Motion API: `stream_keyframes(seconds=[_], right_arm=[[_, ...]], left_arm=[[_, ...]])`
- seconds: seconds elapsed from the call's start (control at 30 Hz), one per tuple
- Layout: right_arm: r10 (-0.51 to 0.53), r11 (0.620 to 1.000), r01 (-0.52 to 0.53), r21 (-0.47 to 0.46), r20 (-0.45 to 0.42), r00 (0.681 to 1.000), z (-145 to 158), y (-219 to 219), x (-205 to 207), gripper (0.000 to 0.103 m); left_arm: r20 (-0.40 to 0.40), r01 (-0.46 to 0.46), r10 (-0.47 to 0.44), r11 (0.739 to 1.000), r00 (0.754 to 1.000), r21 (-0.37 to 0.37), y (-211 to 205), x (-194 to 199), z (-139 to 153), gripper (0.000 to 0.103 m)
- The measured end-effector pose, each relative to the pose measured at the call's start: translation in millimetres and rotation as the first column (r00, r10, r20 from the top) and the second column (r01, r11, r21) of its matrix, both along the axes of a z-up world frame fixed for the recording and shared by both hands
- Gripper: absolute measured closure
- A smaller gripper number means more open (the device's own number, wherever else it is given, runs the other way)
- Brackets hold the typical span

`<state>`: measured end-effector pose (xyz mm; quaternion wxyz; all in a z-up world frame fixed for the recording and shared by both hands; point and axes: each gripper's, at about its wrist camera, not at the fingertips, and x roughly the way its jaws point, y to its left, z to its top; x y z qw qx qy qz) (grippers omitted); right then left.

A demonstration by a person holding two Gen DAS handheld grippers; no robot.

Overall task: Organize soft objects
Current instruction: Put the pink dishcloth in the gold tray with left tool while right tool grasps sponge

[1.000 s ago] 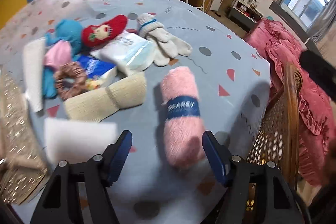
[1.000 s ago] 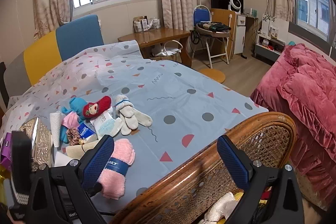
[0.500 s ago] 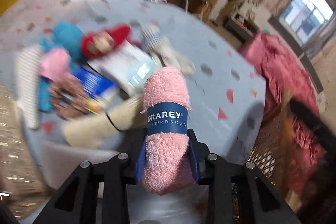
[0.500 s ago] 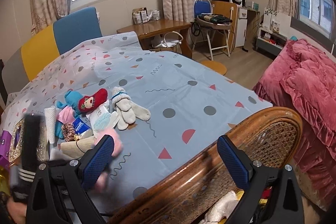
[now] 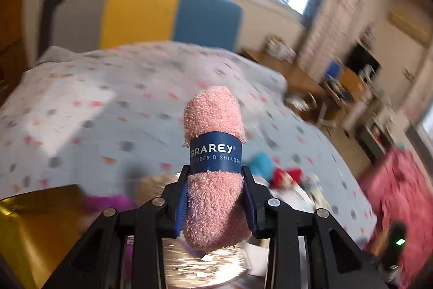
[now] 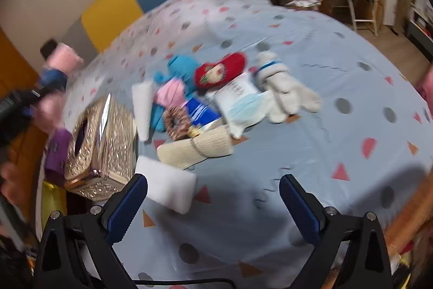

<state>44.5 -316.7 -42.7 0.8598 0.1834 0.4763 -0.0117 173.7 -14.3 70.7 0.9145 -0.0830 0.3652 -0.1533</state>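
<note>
Above the patterned table, the left gripper is pinching the pink dishcloth roll aloft while the right gripper is hanging spread and empty, leaving the pile of soft things seemingly still to sort.

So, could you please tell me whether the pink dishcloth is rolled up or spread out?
Rolled up: the pink dishcloth is a tight cylinder with a blue paper band around its middle, clamped in the left tool.

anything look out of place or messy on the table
Nothing looks spilled or damaged. The soft items lie in a loose overlapping heap: red slipper on the wipes pack, scrunchie beside it. The left gripper holds the pink dishcloth.
</note>
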Motion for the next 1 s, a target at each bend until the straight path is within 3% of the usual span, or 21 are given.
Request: stream_keyframes(seconds=[0.2, 0.4, 0.5, 0.7, 0.8, 0.9, 0.97, 1.0], right_arm=[[0.125, 0.989, -0.13, -0.071, -0.074, 0.989, -21, 34, 29, 0.003], [0.29, 0.93, -0.307, -0.201, -0.107, 0.951, -30, 75, 43, 0.003], [0.399, 0.869, -0.422, -0.258, -0.139, 0.907, -32, 95, 46, 0.003], [0.542, 0.708, -0.591, -0.386, -0.24, 0.806, -48, 128, 46, 0.003], [0.555, 0.658, -0.617, -0.431, -0.275, 0.785, -59, 138, 48, 0.003], [0.536, 0.658, -0.601, -0.453, -0.279, 0.797, -67, 138, 53, 0.004], [0.524, 0.677, -0.593, -0.437, -0.28, 0.805, -72, 136, 57, 0.021], [0.523, 0.681, -0.59, -0.433, -0.277, 0.806, -75, 134, 62, 0.025]], left_arm=[[0.032, -0.121, 0.121, 0.993, 0.992, 0.001, 73, -22, 3, 0.068], [-0.006, -0.19, 0.19, 0.982, 0.982, -0.018, 117, -45, -15, 0.068], [-0.037, -0.233, 0.232, 0.972, 0.972, -0.027, 138, -62, -28, 0.068], [-0.111, -0.303, 0.298, 0.952, 0.948, -0.034, 170, -83, -60, 0.068], [-0.16, -0.327, 0.32, 0.945, 0.934, -0.02, 180, -88, -83, 0.068], [-0.199, -0.336, 0.33, 0.942, 0.923, 0.003, 184, -86, -102, 0.068], [-0.221, -0.348, 0.343, 0.937, 0.913, 0.015, 185, -82, -113, 0.067], [-0.227, -0.35, 0.345, 0.936, 0.911, 0.02, 185, -81, -116, 0.067]])
